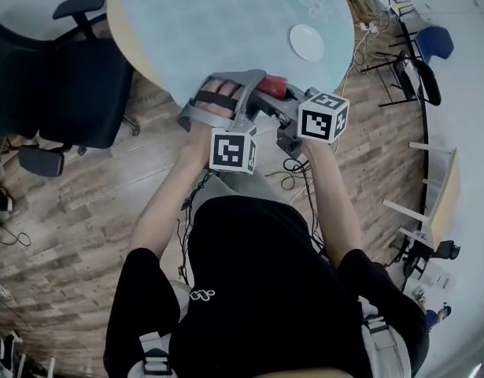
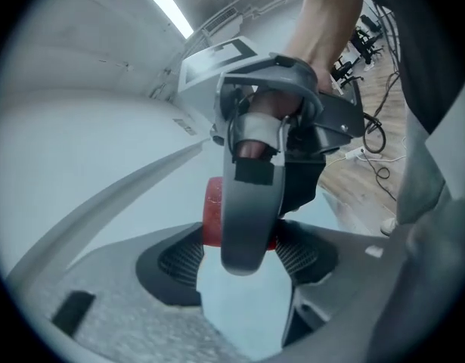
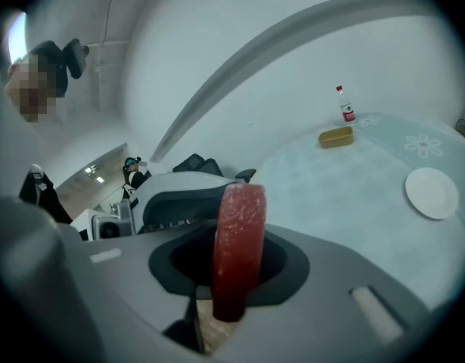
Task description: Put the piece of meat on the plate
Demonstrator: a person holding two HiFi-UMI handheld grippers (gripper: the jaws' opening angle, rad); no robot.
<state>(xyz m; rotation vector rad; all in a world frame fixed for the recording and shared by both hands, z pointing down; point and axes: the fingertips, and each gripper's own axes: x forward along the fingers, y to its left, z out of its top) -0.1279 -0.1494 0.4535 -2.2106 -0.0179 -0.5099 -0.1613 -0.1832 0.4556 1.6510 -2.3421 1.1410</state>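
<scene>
A red piece of meat (image 3: 236, 240) stands edge-on between the jaws of my right gripper (image 3: 232, 271), which is shut on it. In the head view the meat (image 1: 275, 85) hangs at the near edge of the round pale table (image 1: 210, 22), between both grippers. My left gripper (image 2: 243, 259) is open wide. One grey finger (image 2: 247, 218) of the right gripper and the meat (image 2: 211, 210) stand between its pads without touching them. The white plate (image 1: 307, 42) lies empty further in on the table, to the right; in the right gripper view the plate (image 3: 431, 193) shows at far right.
A small bottle (image 3: 345, 106) and a yellow-brown block (image 3: 336, 136) sit at the table's far side. A black office chair (image 1: 68, 85) stands left of the table. A blue chair (image 1: 434, 42) and cables (image 1: 293, 176) are on the wooden floor.
</scene>
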